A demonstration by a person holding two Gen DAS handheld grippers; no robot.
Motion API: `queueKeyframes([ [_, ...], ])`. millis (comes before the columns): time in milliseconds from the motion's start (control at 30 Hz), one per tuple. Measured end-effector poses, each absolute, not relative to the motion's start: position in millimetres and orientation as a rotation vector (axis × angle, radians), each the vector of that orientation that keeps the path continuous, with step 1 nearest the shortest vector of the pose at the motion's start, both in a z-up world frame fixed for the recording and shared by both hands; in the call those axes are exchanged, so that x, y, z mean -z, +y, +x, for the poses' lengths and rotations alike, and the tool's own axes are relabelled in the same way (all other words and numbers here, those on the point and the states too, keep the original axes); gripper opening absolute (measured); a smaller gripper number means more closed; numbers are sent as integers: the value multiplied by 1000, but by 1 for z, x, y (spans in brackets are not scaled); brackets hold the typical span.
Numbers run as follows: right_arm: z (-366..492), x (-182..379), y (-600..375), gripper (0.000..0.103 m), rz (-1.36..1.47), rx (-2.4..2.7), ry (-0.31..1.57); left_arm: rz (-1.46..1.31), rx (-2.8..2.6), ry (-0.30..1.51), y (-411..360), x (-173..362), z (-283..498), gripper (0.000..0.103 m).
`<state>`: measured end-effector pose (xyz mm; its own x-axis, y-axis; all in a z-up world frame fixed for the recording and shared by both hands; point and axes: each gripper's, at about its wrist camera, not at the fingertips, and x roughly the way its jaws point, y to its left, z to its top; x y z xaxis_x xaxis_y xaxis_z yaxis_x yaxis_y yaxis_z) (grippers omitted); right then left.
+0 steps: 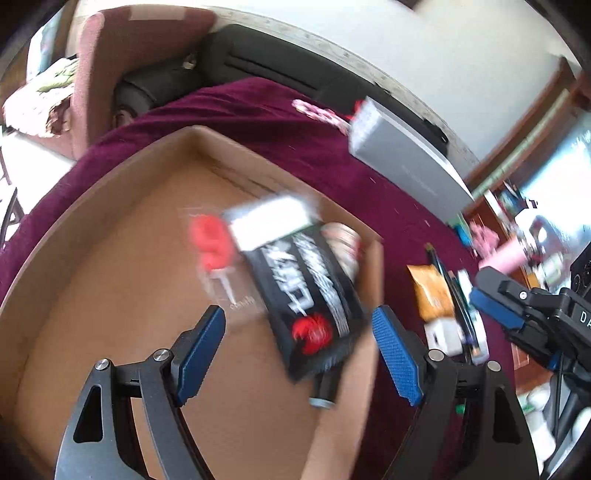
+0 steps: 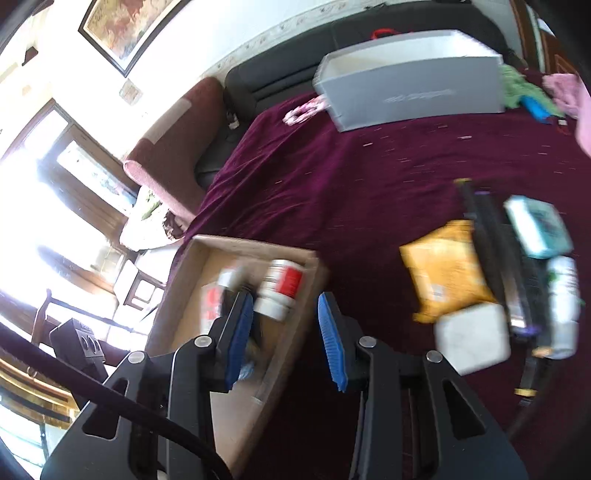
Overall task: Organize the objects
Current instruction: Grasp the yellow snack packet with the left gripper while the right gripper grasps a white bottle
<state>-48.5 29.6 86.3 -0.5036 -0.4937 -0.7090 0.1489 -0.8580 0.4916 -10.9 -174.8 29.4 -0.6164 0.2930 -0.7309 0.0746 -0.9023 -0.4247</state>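
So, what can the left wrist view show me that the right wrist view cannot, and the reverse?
Only the left wrist view shows the black packet with a red mark and the red items in a clear pack in the cardboard box, plus the right gripper.

Only the right wrist view shows the framed picture, the teal box and the green cloth.

Both show the cardboard box, grey box, orange packet, white block and maroon cloth.

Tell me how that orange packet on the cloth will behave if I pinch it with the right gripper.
The orange packet looks like a soft, crinkled pouch, so it will probably sag and feel light. Its glossy film may slip between the pads. It touches the white box, which might get nudged.
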Motion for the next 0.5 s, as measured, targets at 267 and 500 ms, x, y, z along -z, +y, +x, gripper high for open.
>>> queueKeyframes([
  [267, -12, -84, 156, 46, 1333, 2589, -517, -1101, -2702, -498, -134, -91, 5, 92],
  [500, -25, -65, 138, 46, 1406, 2431, -373, -1134, -2626, -452, -94, -98, -12, 94],
])
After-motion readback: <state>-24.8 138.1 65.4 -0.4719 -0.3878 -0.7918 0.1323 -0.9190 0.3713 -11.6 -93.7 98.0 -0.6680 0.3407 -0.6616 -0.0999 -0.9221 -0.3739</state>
